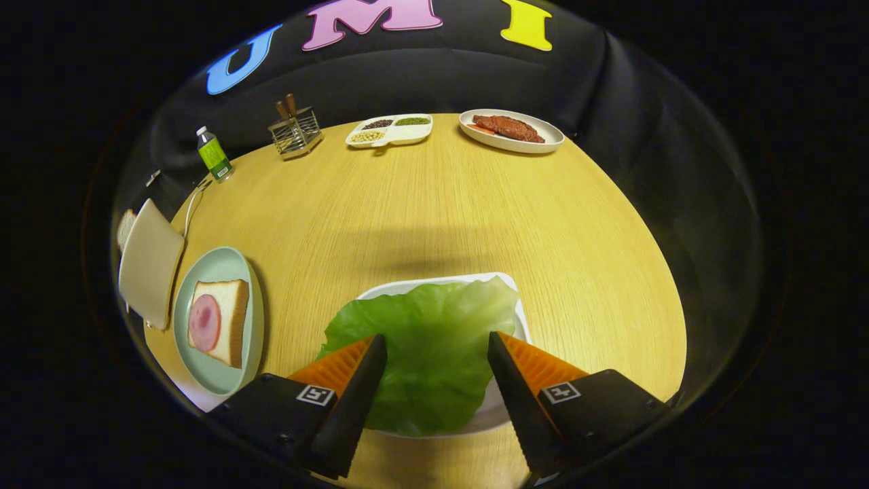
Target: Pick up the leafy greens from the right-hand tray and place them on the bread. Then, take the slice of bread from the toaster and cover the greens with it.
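Gripper (436, 339) hung over greens (428, 353), fingers spread wide, gripping nothing. Greens lay on white tray (521, 319) at table's (441, 204) near edge. Bread (218, 321) with ham slice sat on plate (224, 265) by left edge. Toaster (149, 261) stood beyond plate, slice (125, 227) sticking out.

tray (506, 282): lying mostly hidden under the leafy greens (428, 353)
toaster bread (125, 227): peeking out — mostly hiding behind the toaster (149, 261)

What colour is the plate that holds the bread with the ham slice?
Pale mint green plate, seen best in the gripper view, beside the open gripper.
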Action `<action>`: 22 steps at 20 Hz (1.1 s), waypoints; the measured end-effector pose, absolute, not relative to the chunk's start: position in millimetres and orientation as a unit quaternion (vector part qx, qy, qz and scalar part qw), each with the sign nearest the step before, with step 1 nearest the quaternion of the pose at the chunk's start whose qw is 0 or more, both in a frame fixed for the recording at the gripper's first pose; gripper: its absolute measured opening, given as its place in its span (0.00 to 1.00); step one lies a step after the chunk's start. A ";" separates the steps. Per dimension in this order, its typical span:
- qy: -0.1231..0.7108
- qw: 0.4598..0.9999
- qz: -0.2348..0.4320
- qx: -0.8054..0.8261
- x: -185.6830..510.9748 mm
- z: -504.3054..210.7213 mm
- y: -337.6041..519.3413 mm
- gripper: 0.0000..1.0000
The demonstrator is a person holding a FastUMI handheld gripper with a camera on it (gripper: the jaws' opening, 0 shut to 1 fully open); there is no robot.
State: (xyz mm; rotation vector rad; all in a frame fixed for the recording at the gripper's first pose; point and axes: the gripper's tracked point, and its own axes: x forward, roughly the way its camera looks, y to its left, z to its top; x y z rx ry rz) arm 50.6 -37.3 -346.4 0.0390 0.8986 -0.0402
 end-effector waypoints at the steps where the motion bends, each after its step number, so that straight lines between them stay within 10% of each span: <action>1: 0.434 0.901 -0.020 0.018 49.8 -345.2 -37.4 0.94; 5: 0.437 0.899 -0.020 0.018 51.1 -345.1 -39.0 0.83; 14: 0.443 0.896 -0.008 0.013 54.9 -344.3 -42.5 0.16; 22: 0.455 0.889 0.021 0.043 53.9 -335.0 -36.3 0.08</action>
